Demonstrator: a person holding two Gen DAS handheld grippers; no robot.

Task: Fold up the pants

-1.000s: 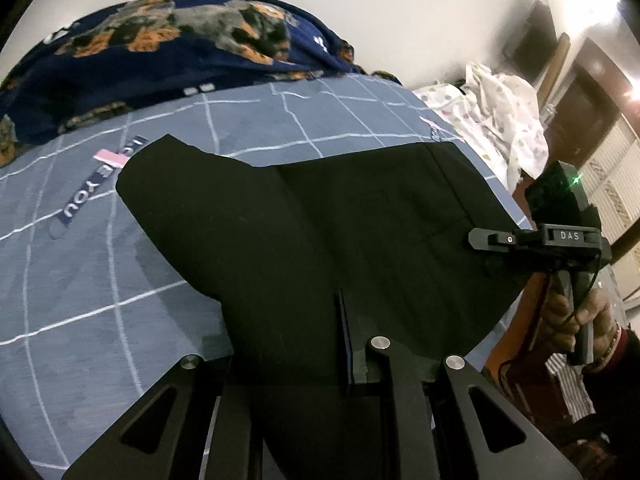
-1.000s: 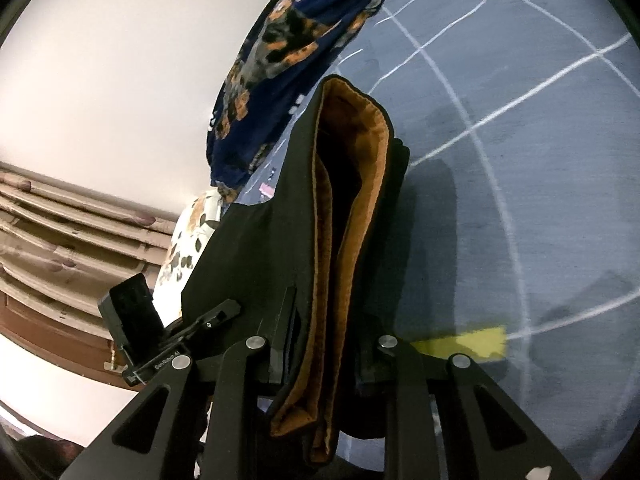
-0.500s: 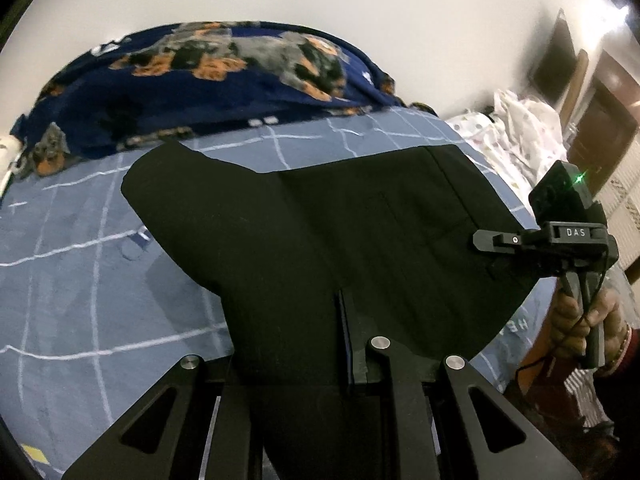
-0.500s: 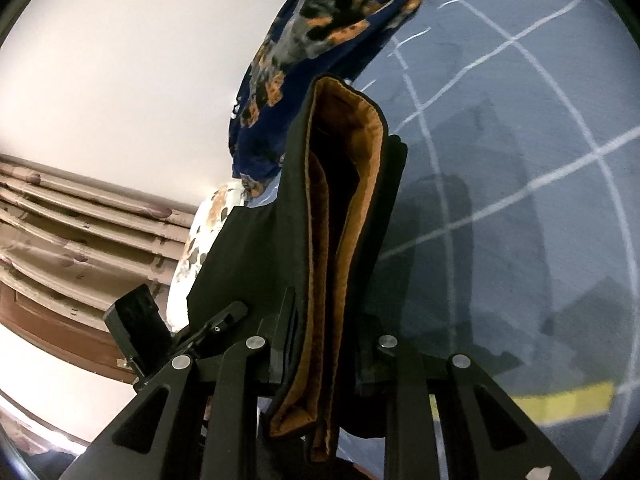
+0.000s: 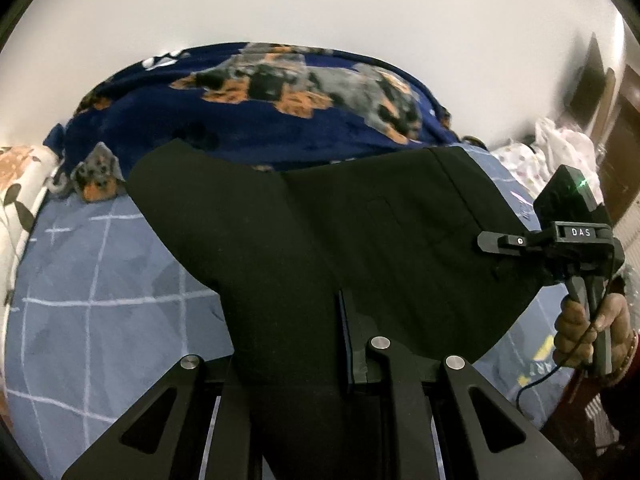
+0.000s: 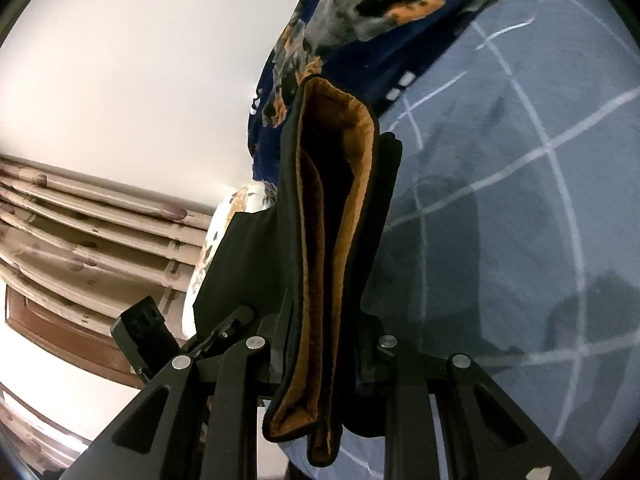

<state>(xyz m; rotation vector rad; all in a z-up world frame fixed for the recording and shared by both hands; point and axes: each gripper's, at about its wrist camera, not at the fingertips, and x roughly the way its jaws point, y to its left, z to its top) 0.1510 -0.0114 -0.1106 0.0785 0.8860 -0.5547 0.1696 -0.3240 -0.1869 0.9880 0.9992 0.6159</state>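
Note:
The black pants (image 5: 328, 232) hang stretched above the blue checked bed sheet (image 5: 92, 280). My left gripper (image 5: 304, 360) is shut on one edge of the pants, which cover its fingers. My right gripper (image 6: 324, 344) is shut on the folded waistband, whose orange-brown lining (image 6: 320, 240) shows between black layers. In the left wrist view the right gripper (image 5: 520, 252) holds the pants' right edge, a hand on its handle. The left gripper (image 6: 188, 340) shows at the lower left of the right wrist view.
A navy dog-print blanket (image 5: 280, 112) lies heaped along the far side of the bed against a white wall. A floral pillow (image 5: 20, 184) is at the left. White spotted bedding (image 5: 560, 152) and a dark door are at the right. Curtains (image 6: 80, 240) hang beyond the bed.
Both grippers have lifted the pants higher and tilted up. The wall and blanket fill more of both views, and the pants' far edge now overlaps the blanket.

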